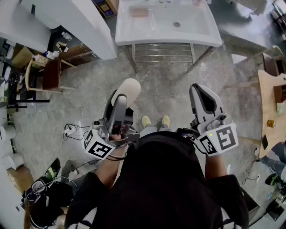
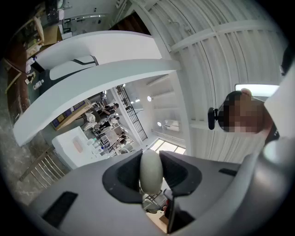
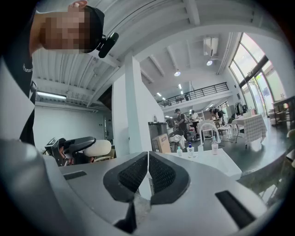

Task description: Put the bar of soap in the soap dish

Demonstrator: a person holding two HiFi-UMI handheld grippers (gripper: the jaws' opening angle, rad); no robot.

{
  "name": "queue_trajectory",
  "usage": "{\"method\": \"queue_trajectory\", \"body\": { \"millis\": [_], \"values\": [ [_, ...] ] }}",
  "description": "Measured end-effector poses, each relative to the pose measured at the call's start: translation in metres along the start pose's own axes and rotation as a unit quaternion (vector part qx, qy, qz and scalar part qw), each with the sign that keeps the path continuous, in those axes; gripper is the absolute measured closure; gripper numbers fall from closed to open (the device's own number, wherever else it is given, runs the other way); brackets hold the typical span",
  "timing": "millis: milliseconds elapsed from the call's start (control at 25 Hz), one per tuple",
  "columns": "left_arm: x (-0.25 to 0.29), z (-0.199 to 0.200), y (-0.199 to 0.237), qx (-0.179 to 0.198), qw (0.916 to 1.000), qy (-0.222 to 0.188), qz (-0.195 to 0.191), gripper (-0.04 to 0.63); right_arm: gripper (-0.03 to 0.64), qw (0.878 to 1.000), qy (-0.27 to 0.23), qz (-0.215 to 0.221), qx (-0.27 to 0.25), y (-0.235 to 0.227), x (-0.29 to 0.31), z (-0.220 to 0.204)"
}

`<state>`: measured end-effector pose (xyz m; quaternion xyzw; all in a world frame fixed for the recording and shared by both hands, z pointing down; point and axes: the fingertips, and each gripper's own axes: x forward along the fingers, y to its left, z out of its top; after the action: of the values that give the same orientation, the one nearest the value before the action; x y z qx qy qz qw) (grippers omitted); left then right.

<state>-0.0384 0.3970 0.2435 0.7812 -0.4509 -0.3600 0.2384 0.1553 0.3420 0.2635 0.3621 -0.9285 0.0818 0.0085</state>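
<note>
A cream oval bar of soap [image 1: 128, 90] sits between the jaws of my left gripper [image 1: 120, 99], which is shut on it at waist height. In the left gripper view the soap [image 2: 151, 169] stands on edge between the dark pads. A pinkish soap dish [image 1: 139, 12] lies on the left part of the white sink [image 1: 210, 35] far ahead, and shows small as the dish [image 2: 77, 145] in that view. My right gripper [image 1: 202, 96] is held level beside the left, its ribbed pads [image 3: 161, 174] pressed together with nothing between them. The right gripper view catches the soap [image 3: 97, 148] at its left.
A metal rail rack [image 1: 163, 53] hangs under the sink. A white counter [image 1: 80, 22] runs at upper left, with a wooden chair [image 1: 44, 76] beside it. A wooden table [image 1: 270, 112] stands at the right. Cables [image 1: 71, 132] lie on the concrete floor at my left.
</note>
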Motion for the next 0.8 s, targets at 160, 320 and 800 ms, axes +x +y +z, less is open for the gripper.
{"method": "queue_trajectory", "body": {
  "millis": [160, 320, 800],
  "values": [
    [-0.003, 0.002, 0.001, 0.006, 1.0000, 0.001, 0.002, 0.480, 0.592, 1.000, 0.001, -0.001, -0.002, 0.003, 0.001, -0.001],
    [-0.010, 0.013, 0.005, 0.016, 0.9999, 0.000, 0.002, 0.480, 0.592, 1.000, -0.005, 0.005, 0.006, 0.015, 0.006, 0.002],
    [-0.039, 0.051, 0.021, 0.024, 0.9996, -0.014, -0.010, 0.480, 0.592, 1.000, -0.013, 0.024, 0.014, 0.059, 0.033, -0.003]
  ]
}}
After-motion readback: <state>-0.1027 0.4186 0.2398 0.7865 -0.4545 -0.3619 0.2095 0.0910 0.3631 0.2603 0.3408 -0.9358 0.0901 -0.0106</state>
